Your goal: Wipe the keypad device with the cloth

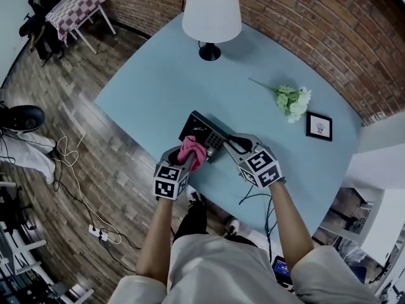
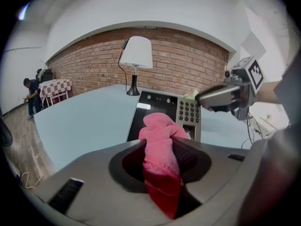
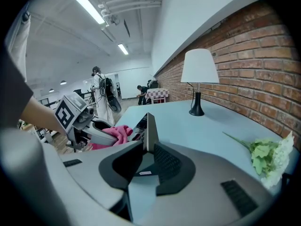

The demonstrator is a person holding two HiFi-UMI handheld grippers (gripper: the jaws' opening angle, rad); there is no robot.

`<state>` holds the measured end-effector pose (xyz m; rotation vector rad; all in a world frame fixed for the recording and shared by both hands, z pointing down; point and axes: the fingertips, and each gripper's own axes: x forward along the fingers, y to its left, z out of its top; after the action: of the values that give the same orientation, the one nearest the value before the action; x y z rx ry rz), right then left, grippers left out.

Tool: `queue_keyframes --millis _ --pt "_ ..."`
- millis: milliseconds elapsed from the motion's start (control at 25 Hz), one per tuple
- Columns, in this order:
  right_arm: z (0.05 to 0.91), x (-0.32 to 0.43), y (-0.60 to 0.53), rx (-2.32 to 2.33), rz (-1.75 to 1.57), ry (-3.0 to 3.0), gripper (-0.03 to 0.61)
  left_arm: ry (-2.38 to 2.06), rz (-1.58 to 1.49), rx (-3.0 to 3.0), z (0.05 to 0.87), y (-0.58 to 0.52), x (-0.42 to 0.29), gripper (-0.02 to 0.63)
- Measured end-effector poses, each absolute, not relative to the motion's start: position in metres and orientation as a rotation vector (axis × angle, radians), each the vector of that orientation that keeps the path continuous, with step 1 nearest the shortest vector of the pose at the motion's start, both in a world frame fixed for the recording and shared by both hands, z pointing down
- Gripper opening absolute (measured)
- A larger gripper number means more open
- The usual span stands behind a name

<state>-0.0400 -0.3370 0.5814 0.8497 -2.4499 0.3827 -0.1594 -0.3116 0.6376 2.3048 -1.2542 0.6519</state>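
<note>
Well ahead of left gripper (image 1: 192, 156), lamp (image 1: 211, 14) on blue table (image 1: 152, 87). Beyond, brick wall (image 1: 304, 18). Ahead of right gripper (image 1: 233, 145), flowers (image 1: 292, 100), frame (image 1: 319, 126). Leftward, wood floor (image 1: 44, 68); overhead, strip lights (image 3: 89, 6).

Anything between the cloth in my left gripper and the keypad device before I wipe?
Nothing visible. The pink cloth in the left gripper is right at the keypad device's near edge, nothing between. The right gripper clamps the device's right edge, beside the keys.

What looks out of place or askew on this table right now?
Only the flower sprig stands out: it lies loose on the table, with no vase. Nothing looks spilled or damaged; the right gripper is shut on the edge of the keypad device.
</note>
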Motion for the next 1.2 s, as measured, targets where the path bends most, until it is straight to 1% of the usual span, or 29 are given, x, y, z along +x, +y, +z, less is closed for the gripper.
queue_keyframes --millis 240,360,640,880,1200 --pt "0.580 -0.034 -0.326 0.830 0.466 -2.566 0.095 -1.254 0.419 2.428 0.565 -0.335 -0.129 0.170" --pt "0.586 -0.034 -0.321 0.803 0.462 -2.564 0.095 -1.214 0.366 2.478 0.548 -0.346 -0.103 0.170" --pt "0.591 -0.037 -0.320 0.783 0.402 -2.536 0.095 -1.129 0.446 2.505 0.561 -0.358 -0.066 0.170" --pt "0.593 -0.035 -0.320 0.776 0.403 -2.542 0.095 -1.157 0.516 2.547 0.568 -0.357 -0.064 0.170" --pt "0.598 -0.037 -0.317 0.767 0.398 -2.509 0.095 -1.149 0.514 2.504 0.579 -0.348 -0.073 0.170"
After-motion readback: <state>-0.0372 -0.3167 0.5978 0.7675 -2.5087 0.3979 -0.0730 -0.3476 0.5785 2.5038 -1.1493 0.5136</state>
